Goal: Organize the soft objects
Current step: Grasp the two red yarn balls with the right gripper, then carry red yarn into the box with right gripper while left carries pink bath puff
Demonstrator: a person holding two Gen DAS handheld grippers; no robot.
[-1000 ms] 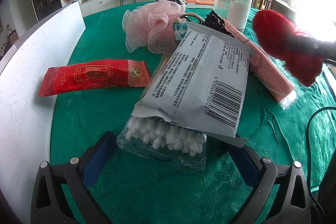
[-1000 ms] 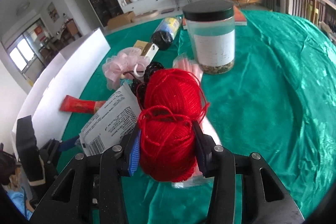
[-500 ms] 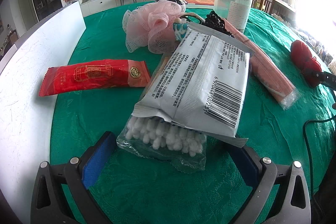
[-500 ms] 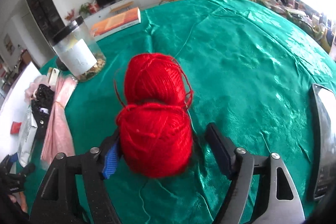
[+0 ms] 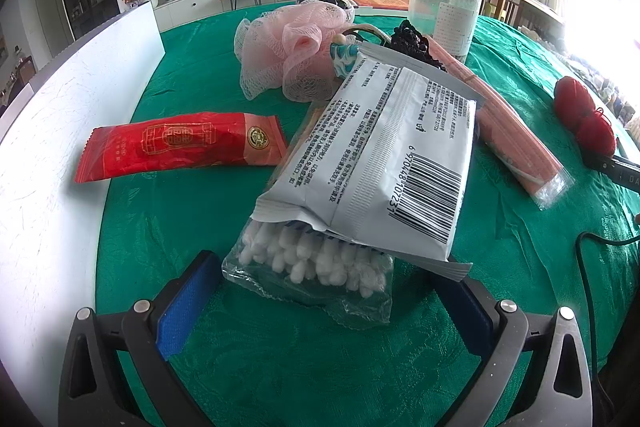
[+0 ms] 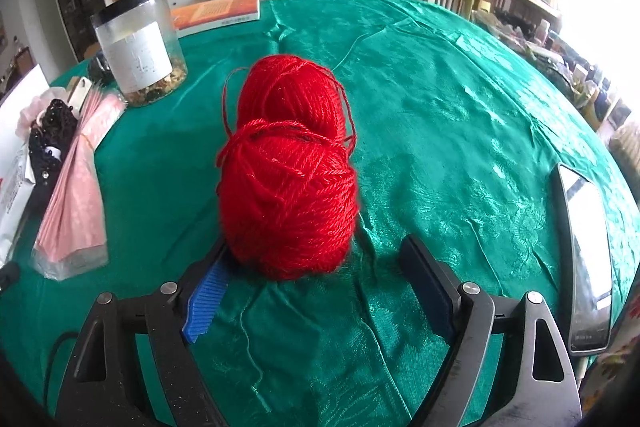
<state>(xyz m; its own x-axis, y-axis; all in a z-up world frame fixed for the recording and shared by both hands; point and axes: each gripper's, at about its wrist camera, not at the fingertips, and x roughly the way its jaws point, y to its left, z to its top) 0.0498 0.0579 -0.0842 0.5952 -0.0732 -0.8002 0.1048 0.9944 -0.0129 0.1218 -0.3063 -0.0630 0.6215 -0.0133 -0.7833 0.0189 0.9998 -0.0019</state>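
A red yarn skein (image 6: 290, 171) lies on the green tablecloth (image 6: 440, 131) between the fingers of my right gripper (image 6: 316, 287). Its jaws are opening: the right pad stands clear of the yarn, the left blue pad is at its edge. From the left wrist view the same yarn (image 5: 584, 119) lies far right. My left gripper (image 5: 320, 311) stands open around the near end of a clear bag of cotton swabs (image 5: 316, 267), which a grey-white packet (image 5: 384, 155) overlaps. Behind them lie a pink bath pouf (image 5: 292, 51) and a red packet (image 5: 180, 143).
A clear jar with a black lid (image 6: 140, 47), a pink sleeve of sticks (image 6: 80, 183), a black beaded item (image 6: 52, 131) and an orange book (image 6: 218, 11) lie left and back. A phone (image 6: 588, 247) sits at the right. A white board (image 5: 52, 155) runs along the left.
The right gripper carried the yarn rightward across the table, lowered it onto the cloth and opened its jaws off it. The left gripper and its pile have not moved.
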